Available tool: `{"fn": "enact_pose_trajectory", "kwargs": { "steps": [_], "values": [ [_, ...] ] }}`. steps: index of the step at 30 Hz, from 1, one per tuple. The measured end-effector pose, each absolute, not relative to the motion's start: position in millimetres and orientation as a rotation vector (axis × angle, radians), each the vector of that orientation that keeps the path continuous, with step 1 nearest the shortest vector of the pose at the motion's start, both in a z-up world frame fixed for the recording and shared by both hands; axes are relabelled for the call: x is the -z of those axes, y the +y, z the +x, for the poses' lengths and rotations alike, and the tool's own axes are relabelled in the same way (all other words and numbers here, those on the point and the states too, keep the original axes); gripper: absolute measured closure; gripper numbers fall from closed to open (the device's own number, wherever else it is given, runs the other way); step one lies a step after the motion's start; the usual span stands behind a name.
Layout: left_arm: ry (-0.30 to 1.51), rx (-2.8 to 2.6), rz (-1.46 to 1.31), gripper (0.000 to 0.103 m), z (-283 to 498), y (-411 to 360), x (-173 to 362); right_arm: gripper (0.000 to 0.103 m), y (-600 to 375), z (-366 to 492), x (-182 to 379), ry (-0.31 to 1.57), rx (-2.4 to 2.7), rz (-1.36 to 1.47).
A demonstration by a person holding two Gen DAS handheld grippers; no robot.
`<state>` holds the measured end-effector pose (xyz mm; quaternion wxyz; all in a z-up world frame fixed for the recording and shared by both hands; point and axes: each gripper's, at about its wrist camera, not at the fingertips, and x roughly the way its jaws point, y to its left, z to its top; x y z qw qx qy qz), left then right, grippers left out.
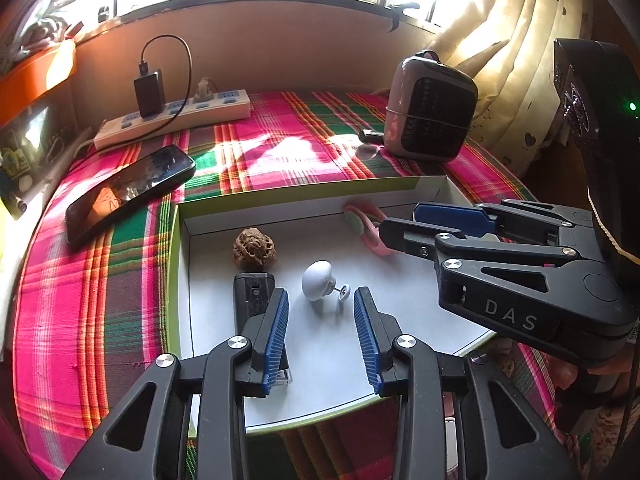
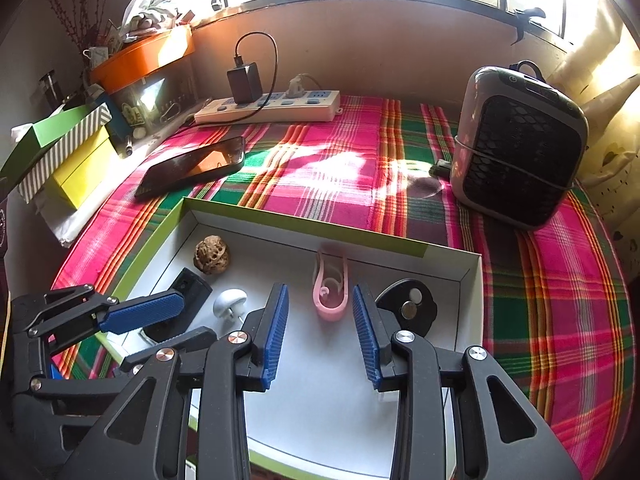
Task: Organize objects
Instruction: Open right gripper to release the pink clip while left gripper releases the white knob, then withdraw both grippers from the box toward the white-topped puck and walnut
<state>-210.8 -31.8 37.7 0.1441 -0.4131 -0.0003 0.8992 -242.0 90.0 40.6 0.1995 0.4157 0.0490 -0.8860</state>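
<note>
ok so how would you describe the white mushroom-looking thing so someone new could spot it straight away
Find the shallow white tray with green edges on the plaid cloth. Toward its left side, in front of the brown wrinkled nut and right of the black rectangular device, lies the white mushroom-shaped piece. It is the only white object there, with a rounded cap on a short stem.

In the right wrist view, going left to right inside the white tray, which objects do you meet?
Walnut-like carved nut → white mushroom-shaped knob → pink clip → black disc with two small round pieces on it.
</note>
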Motion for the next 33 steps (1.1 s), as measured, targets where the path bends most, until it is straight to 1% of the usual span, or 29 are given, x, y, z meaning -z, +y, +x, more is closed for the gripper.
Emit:
{"fn": "enact_pose_trajectory", "kwargs": {
  "steps": [14,19,26,33],
  "values": [
    [-0.003,-2.648,-1.137,0.071,-181.2,-37.2,-50.4,0.067,103.3,-206.6,-53.2,0.106,2.529,1.101],
    [-0.013,-2.655,-1.129,0.071,-172.8,-40.4,-51.7,0.062,106.0,-193.9,-56.4,0.128,2.554,1.078],
    [-0.006,-2.669,-1.125,0.071,-160.5,-42.6,-53.3,0.062,111.9,-174.5,-60.9,0.127,2.578,1.042],
    [-0.021,-2.668,-1.120,0.071,-146.2,-44.4,-53.0,0.061,127.7,-158.3,-62.6,0.085,2.614,1.031]
  ]
}}
